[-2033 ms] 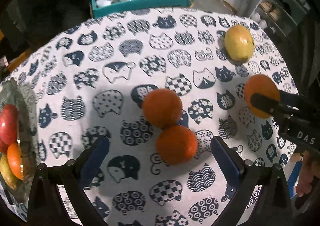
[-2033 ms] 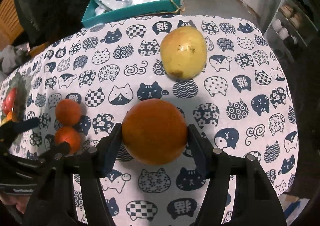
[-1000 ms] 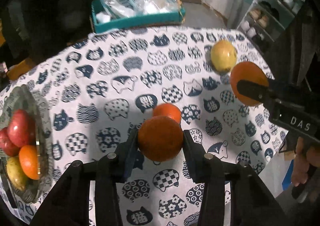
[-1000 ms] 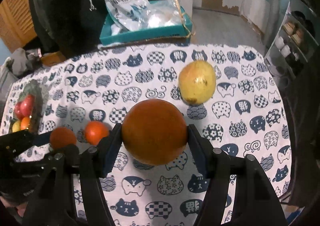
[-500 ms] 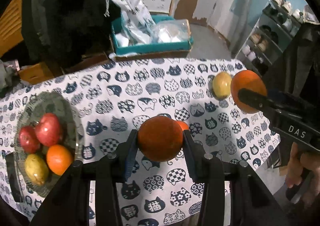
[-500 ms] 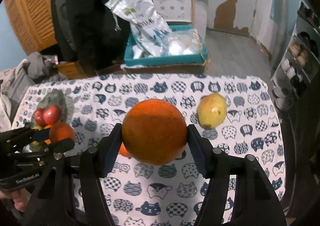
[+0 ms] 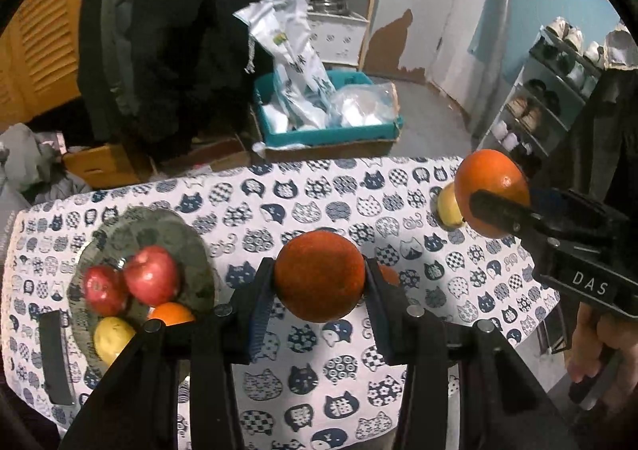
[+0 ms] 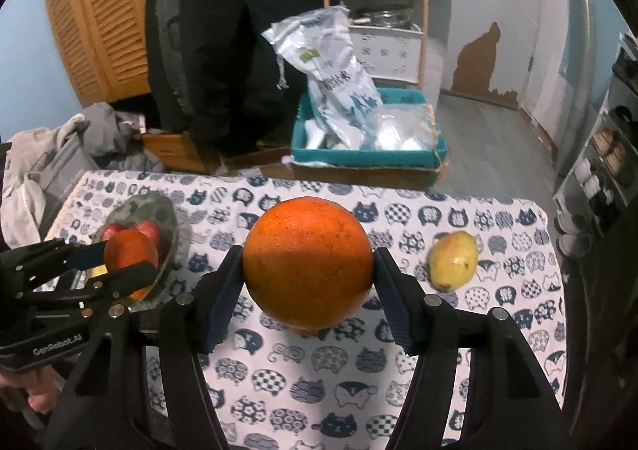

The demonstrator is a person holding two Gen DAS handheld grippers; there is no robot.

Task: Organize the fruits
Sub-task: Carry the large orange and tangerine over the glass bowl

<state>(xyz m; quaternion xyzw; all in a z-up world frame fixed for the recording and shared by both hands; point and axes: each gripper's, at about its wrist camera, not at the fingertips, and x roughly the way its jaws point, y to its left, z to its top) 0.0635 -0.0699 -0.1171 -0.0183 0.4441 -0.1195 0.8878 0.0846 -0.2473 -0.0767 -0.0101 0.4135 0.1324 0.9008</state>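
Both of your grippers, left [image 7: 319, 282] and right [image 8: 307, 270], have risen above the table [image 7: 359, 370] (each clamped on an orange), plate [image 7: 191, 246] at frame left.

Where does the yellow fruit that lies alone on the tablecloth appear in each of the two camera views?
Left wrist view: the yellow fruit is at the right, on the far part of the tablecloth, partly hidden behind the orange in the right tongs.
Right wrist view: it is at the right, in full view, beside the held orange.
Shared landmark: the teal box beyond the table.
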